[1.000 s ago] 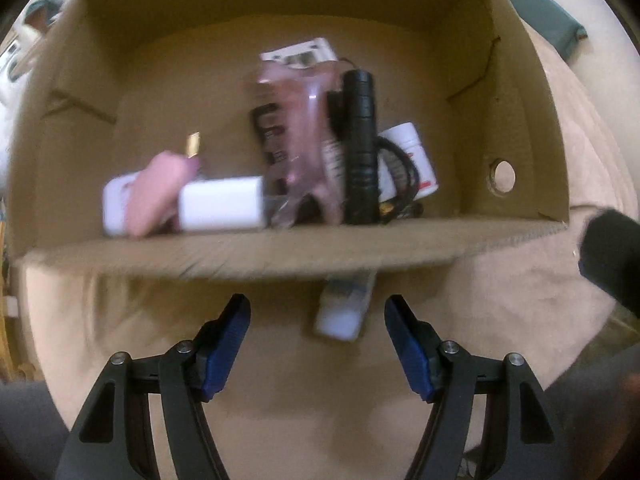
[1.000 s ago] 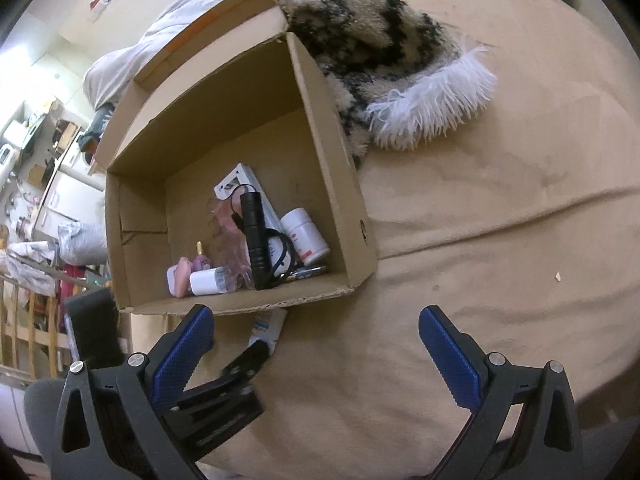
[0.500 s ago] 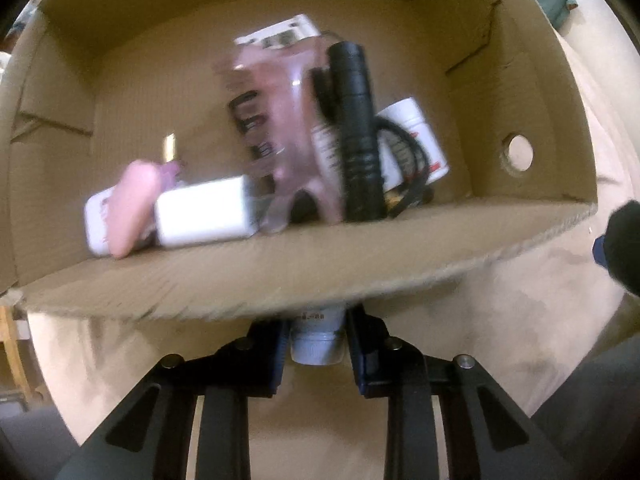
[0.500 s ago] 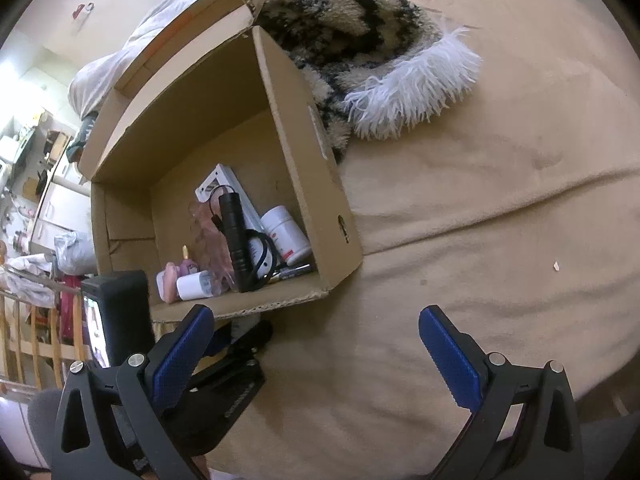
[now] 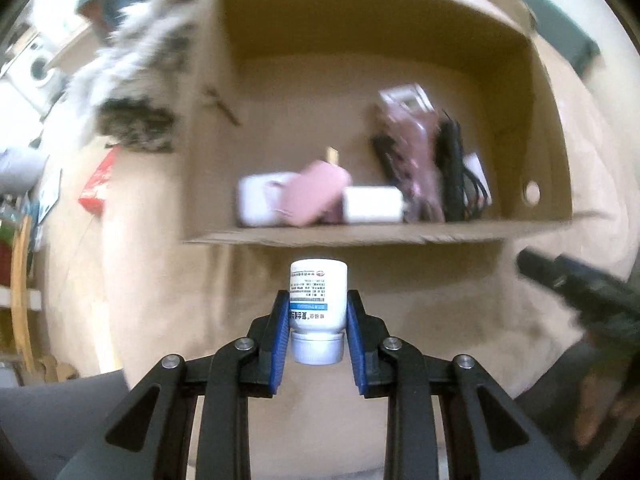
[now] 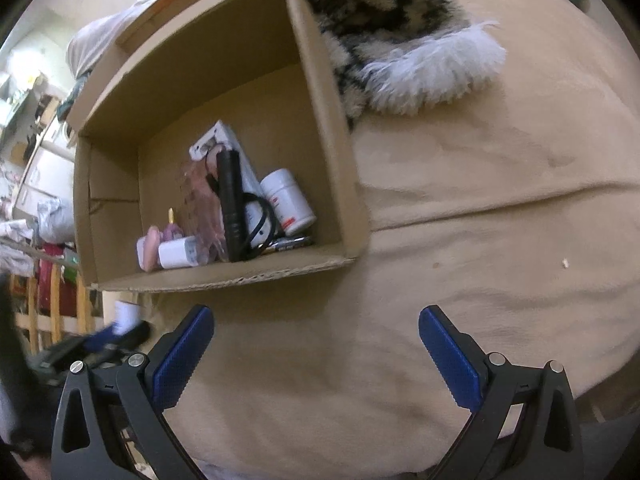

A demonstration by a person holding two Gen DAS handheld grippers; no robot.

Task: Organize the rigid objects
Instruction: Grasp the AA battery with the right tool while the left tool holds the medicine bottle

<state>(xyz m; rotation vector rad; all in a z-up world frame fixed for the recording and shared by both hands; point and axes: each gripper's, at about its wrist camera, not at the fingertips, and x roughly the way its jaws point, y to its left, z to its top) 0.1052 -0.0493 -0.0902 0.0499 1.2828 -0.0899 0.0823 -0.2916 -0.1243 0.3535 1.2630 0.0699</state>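
Blue ribbed pads of the left gripper [image 5: 318, 312] pinch a small white pill bottle [image 5: 318, 302] by its sides in the left wrist view; the bottle sits squarely between the two fingers, ribbed cap toward the camera and base pointing at the cardboard box [image 5: 360, 236], just short of the box's near wall and clear of the tan blanket [image 5: 160, 280] below. Inside the box, against that near wall, lie blurred things: a pink case [image 5: 320, 196], a white block [image 5: 372, 205], a black flashlight [image 5: 450, 176]. To the right of the box the other gripper [image 5: 576, 288] shows as a dark smear. In the right wrist view the right gripper [image 6: 316, 340] hangs over bare blanket [image 6: 480, 200] in front of the box [image 6: 224, 276], its jaws spread wide with nothing between them. The same bottle [image 6: 126, 314] appears low and left of the box's near wall, blurred, held in the left gripper [image 6: 116, 334]. Within the box a second white bottle [image 6: 288, 200] lies beside the flashlight [image 6: 232, 204], and a shaggy black-and-white throw [image 6: 400, 36] rests against the box's right wall.
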